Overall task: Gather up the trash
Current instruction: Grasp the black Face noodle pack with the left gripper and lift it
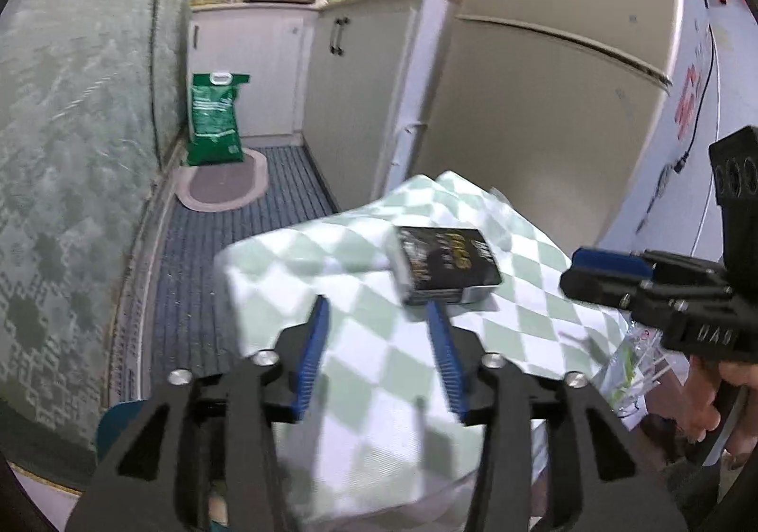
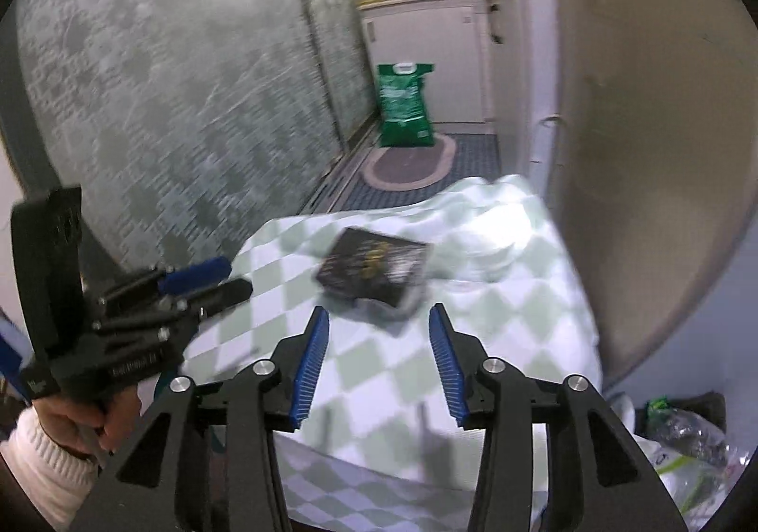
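Small black box [image 1: 443, 264] with gold print lies at frame centre on the green-checked cloth [image 1: 379, 371] over the worktop. Probably light, stiff cardboard, maybe glossy and slippery; pinch across its short sides. Left tool [image 1: 379, 328] and right tool [image 2: 379, 333] both gape empty, near it.

Dim indoor light, motion blur throughout, fisheye-warped edges.

A small box [image 1: 443, 264] is lying on a cloth-covered table [image 1: 360, 371], with a fridge [image 1: 545, 105] standing just behind and right of it, while a sack [image 1: 213, 120] is sitting on the floor beyond, behind an oval mat [image 1: 222, 186] and below the kitchen counter [image 1: 265, 4].
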Tool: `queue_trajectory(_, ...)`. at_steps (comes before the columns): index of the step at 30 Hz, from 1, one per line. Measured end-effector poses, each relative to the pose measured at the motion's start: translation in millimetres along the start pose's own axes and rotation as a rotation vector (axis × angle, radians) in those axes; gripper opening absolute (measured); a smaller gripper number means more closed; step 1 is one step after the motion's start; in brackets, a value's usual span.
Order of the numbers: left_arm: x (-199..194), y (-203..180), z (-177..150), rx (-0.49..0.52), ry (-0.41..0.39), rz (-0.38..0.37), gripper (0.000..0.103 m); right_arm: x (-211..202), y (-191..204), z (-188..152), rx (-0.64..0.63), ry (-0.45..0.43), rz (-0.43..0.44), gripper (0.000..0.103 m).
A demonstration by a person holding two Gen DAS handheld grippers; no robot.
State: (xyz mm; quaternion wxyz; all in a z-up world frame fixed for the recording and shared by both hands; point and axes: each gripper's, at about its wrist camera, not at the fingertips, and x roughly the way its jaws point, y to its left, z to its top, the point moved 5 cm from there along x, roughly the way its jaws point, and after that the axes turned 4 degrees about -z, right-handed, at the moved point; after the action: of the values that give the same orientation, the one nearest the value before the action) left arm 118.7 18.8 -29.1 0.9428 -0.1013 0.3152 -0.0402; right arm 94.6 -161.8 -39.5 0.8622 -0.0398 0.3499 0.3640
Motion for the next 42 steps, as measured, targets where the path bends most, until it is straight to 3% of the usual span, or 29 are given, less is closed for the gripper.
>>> queue_trajectory(2,10.1,-10.7,1.4,0.016,0.032,-0.029,0.070,-6.2,-15.4,0.2,0.031,-0.011,-0.005,0.047)
queue_trajectory(7,35.2,-34.1,9.3,0.046,0.089,-0.020,0.090,-19.0,-44.3,-0.3,0.088,-0.033,-0.012,0.052)
queue_trajectory(14,66.4,-45.8,18.9,0.065,0.168,0.074,0.094,-24.6,-70.5,-3.6,0.141,-0.039,-0.016,0.056)
queue_trajectory(17,75.6,-48.4,18.8,0.074,0.197,0.104,0.094,-24.5,-74.7,-4.8,0.153,-0.033,-0.006,0.060)
queue_trajectory(25,93.7,-35.1,16.8,-0.020,0.248,0.200,0.094,-21.5,-73.6,-6.2,0.155,-0.019,0.006,0.061)
queue_trajectory(28,96.1,-31.2,15.7,-0.027,0.247,0.227,0.087,-20.5,-71.8,-6.2,0.151,-0.015,0.006,0.061)
queue_trajectory(29,94.7,-30.2,16.1,-0.031,0.240,0.227,0.078,-20.1,-70.6,-6.4,0.146,-0.013,0.003,0.061)
queue_trajectory(30,92.8,-28.8,16.6,-0.037,0.230,0.226,0.076,-19.6,-69.6,-6.3,0.142,-0.012,0.001,0.061)
queue_trajectory(37,77.5,-19.3,16.2,-0.094,0.179,0.179,0.071,-11.3,-53.6,-9.1,0.066,0.025,-0.002,0.061)
queue_trajectory(42,50.5,-10.6,15.7,-0.126,0.112,0.123,0.071,2.2,-35.0,-7.8,-0.126,0.104,-0.024,0.061)
